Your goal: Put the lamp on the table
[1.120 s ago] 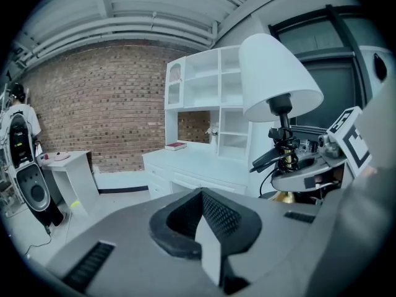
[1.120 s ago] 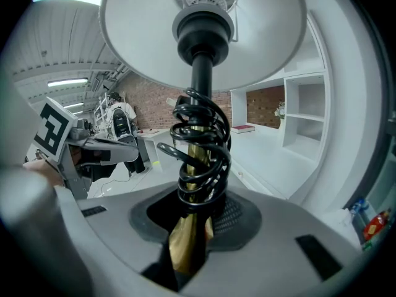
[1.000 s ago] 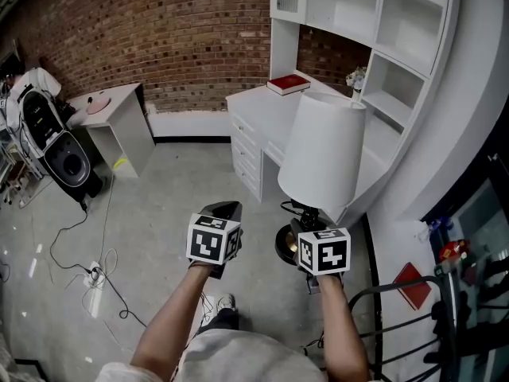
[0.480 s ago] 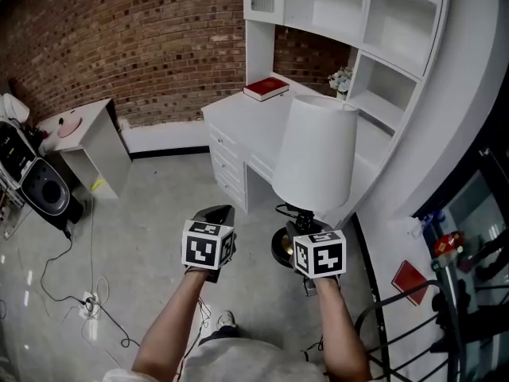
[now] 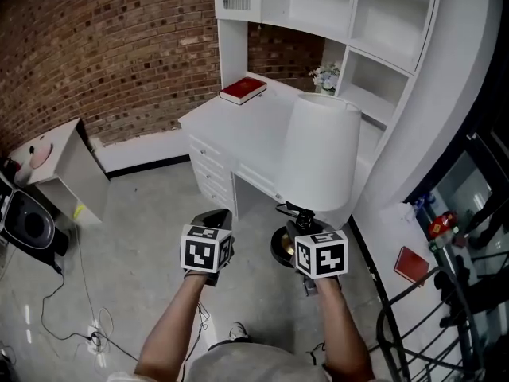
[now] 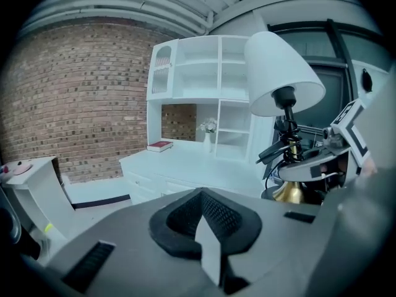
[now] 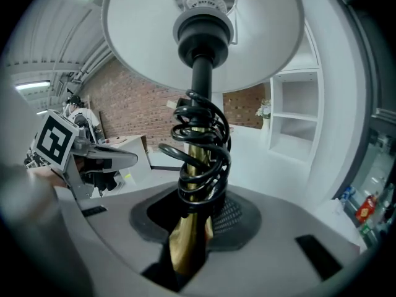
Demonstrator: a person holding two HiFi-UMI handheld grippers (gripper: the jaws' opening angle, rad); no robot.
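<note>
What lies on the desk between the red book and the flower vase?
Nothing: the desk top between the red book and the flower vase is bare, as the head view shows.

Whole scene slid left in head view. White desk (image 5: 238,126) now centred, and more bare desktop shows left of the lamp (image 5: 320,153) shade. Red book (image 5: 242,91) and flower vase (image 5: 322,76) shifted left with the desk. Speaker (image 5: 28,228) pushed to frame's left edge and partly cut off. Small side table (image 5: 62,165) moved left and lower. Both marker cubes sit slightly lower.
</note>
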